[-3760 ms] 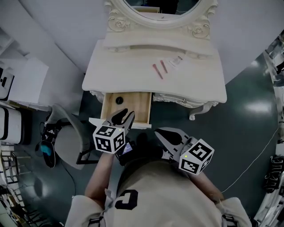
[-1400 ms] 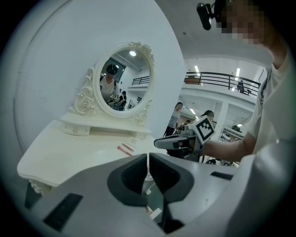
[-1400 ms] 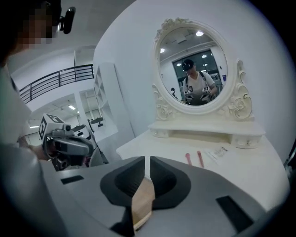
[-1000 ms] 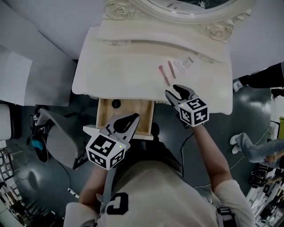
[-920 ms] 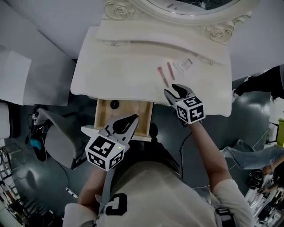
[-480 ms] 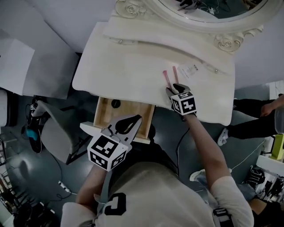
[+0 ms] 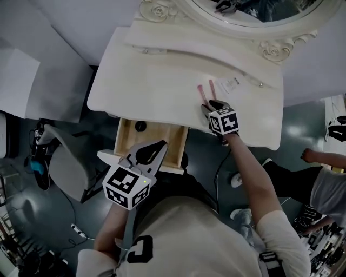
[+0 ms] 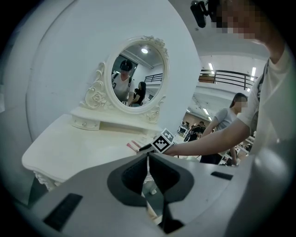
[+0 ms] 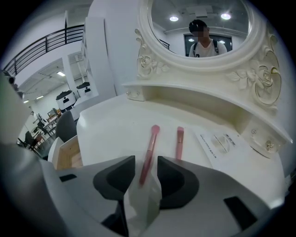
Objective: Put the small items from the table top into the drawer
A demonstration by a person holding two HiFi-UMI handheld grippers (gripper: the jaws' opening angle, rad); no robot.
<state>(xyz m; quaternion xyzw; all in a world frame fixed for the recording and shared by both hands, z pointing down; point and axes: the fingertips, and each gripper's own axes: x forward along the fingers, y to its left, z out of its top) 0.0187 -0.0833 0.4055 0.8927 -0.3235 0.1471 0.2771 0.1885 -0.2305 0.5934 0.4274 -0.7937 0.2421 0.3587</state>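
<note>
Two pink makeup brushes lie side by side on the white vanity table [image 7: 151,81]. The left brush [image 9: 149,150] has its near end in a clear sleeve; the right brush [image 9: 179,142] lies just beyond it. My right gripper [image 9: 145,173] is low over the table, open, its jaws on either side of the left brush's sleeved end without pressing it. From above, that gripper [image 7: 208,106] sits at the near tip of the left brush [image 7: 201,93]. A white printed packet [image 9: 223,143] lies right of the brushes. My left gripper [image 7: 154,150] is shut and empty over the open wooden drawer [image 7: 162,142].
A small dark round thing [image 7: 140,126] lies in the drawer's back left corner. An ornate oval mirror [image 7: 248,11] on a raised shelf stands behind the items. A grey chair [image 7: 67,167] is left of the drawer. Another person [image 7: 324,184] stands at the right.
My right gripper has come forward from the table's front edge and sunk onto the near end of the left pink brush. The left gripper has stayed over the drawer, shut.
</note>
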